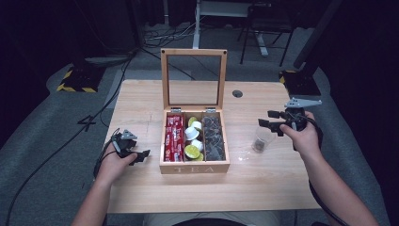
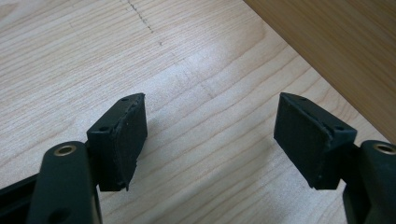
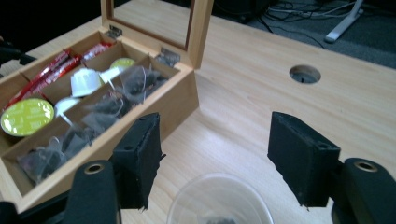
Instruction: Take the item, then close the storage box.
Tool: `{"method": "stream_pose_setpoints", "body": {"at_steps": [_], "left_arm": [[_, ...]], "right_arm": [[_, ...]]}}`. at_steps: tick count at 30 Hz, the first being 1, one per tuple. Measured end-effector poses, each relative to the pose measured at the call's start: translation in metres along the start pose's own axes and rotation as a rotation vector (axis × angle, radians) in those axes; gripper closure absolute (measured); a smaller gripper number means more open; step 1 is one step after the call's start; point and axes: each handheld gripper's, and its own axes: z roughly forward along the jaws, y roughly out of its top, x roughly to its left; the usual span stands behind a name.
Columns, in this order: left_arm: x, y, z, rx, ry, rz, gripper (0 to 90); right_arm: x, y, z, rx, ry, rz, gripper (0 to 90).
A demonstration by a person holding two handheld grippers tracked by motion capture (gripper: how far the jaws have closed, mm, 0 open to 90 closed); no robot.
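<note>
Evidently the right hand-held gripper (image 3: 215, 158) hung released above the clear plastic cup (image 3: 219, 198) holding a dark tea bag; fetching from the open wooden tea box (image 1: 194, 167) seemed next, the left hand-held gripper (image 2: 210, 135) gaping idle.

- From the high view we see the tabletop (image 1: 141, 188) evenly lit from above, while the floor and room around it sink into near black.
- A small glare spot sits beside the clear cup (image 1: 260, 140).
- In the left gripper view the wood grain is sharp and shadows under the tool are soft.
- In the right gripper view the cup rim at the bottom edge blurs.
</note>
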Motion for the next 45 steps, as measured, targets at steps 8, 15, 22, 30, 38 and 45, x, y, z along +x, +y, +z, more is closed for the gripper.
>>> {"method": "stream_pose_setpoints", "body": {"at_steps": [8, 15, 22, 30, 38, 45], "left_arm": [[0.000, -0.002, -0.001, -0.008, -0.002, -0.002, 26.6], [0.000, 0.000, -0.002, -0.016, -0.001, 0.001, 26.7], [0.000, -0.005, -0.006, -0.017, -0.001, -0.006, 26.7], [-0.005, -0.018, -0.020, -0.040, -0.002, -0.034, 26.8], [-0.007, -0.040, -0.039, -0.080, -0.013, -0.107, 26.9], [-0.008, -0.053, -0.049, -0.091, 0.011, -0.130, 26.8]], "right_arm": [[0.003, 0.026, 0.005, -0.031, 0.000, -0.010, 32.7], [0.006, 0.046, 0.014, -0.032, 0.002, -0.045, 32.8], [0.009, 0.064, 0.023, -0.048, 0.012, -0.062, 32.3], [0.007, 0.089, 0.048, -0.058, 0.038, -0.078, 33.4], [0.003, 0.113, 0.087, -0.045, 0.029, -0.119, 38.2], [-0.007, 0.126, 0.114, -0.051, 0.042, -0.096, 40.4]]}}
